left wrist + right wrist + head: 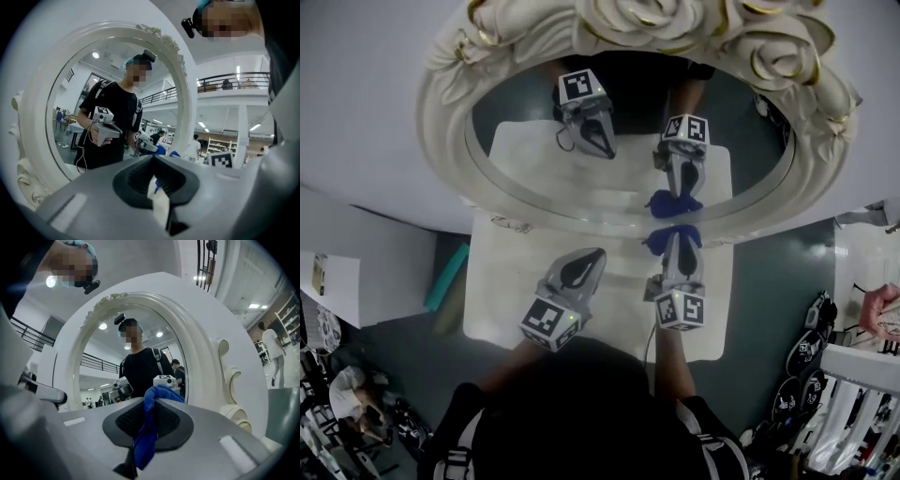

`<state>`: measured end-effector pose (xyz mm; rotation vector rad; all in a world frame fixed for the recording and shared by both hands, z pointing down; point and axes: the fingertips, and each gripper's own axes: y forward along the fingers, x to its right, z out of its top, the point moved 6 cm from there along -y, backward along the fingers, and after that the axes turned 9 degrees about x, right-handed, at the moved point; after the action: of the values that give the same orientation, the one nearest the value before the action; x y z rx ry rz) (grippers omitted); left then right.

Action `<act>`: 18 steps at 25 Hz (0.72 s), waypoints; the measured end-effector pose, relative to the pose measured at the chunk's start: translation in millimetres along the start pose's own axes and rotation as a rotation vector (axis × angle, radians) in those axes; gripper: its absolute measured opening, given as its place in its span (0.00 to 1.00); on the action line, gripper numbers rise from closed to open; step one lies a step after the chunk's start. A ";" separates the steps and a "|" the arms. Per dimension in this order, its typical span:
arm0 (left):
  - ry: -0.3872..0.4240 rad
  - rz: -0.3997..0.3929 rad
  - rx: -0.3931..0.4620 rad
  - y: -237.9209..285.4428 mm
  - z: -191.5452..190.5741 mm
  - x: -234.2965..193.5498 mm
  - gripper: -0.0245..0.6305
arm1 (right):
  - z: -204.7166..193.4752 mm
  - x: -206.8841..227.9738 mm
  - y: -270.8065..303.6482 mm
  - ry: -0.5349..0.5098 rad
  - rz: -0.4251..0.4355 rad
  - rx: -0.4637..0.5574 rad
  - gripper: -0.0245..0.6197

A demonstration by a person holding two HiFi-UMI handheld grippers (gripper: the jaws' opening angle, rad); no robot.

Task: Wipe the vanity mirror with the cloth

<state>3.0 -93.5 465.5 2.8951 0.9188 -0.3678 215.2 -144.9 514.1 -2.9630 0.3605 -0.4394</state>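
The vanity mirror [525,141] stands at the far side of the white tabletop [497,309], with its glass turned to the person. The right gripper [673,246] has its jaws closed on a blue cloth [659,236], very near the lower right of the glass. The left gripper [592,255], to the left, has its jaws together with nothing between them.

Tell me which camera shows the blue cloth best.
The right gripper view: the blue cloth sits large at centre, clamped in the right claw. The head view shows only a tuft; the left gripper view, a blue speck.
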 end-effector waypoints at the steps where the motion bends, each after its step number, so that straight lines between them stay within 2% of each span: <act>1: -0.002 0.001 -0.004 -0.9 0.1 -0.2 0.05 | -0.6 -0.7 0.7 0.000 0.001 -0.003 0.10; 18: 0.001 -0.006 -0.012 -1.5 -1.9 -5.4 0.05 | 3.0 -7.2 10.7 -0.050 0.086 0.103 0.10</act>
<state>-1.7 -94.9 468.8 2.8823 0.9274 -0.3596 207.1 -153.1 507.6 -2.8408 0.4437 -0.3615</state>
